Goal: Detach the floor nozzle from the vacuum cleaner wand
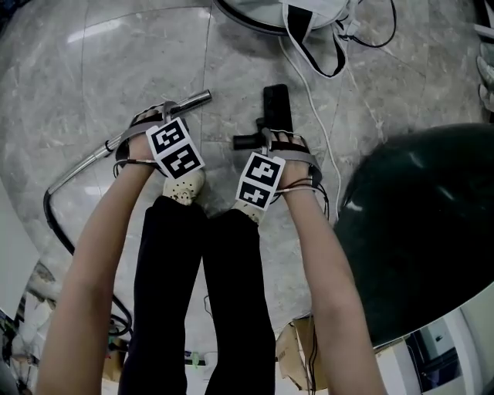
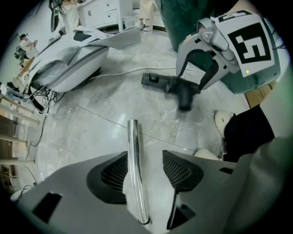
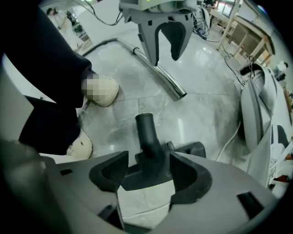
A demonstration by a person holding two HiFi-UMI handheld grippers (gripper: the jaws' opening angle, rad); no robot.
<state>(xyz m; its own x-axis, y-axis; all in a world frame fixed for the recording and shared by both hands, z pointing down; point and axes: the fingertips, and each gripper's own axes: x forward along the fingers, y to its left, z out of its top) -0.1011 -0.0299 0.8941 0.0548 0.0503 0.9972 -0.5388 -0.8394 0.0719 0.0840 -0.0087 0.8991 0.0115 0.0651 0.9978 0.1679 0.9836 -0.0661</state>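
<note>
Polished grey marble floor (image 1: pixel 116 69), with bright glare streaking across the tile seams. A dark green round top (image 1: pixel 432 231) bulks in on the right. White drawers (image 2: pixel 103 11) stand at the far side and wooden benches (image 3: pixel 247 32) line another edge. Low down sits what may be a cardboard box (image 1: pixel 297 351).

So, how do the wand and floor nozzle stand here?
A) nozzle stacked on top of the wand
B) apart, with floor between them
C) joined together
B: in the head view the chrome wand ends in a free tip, and bare floor separates it from the black floor nozzle.
</note>
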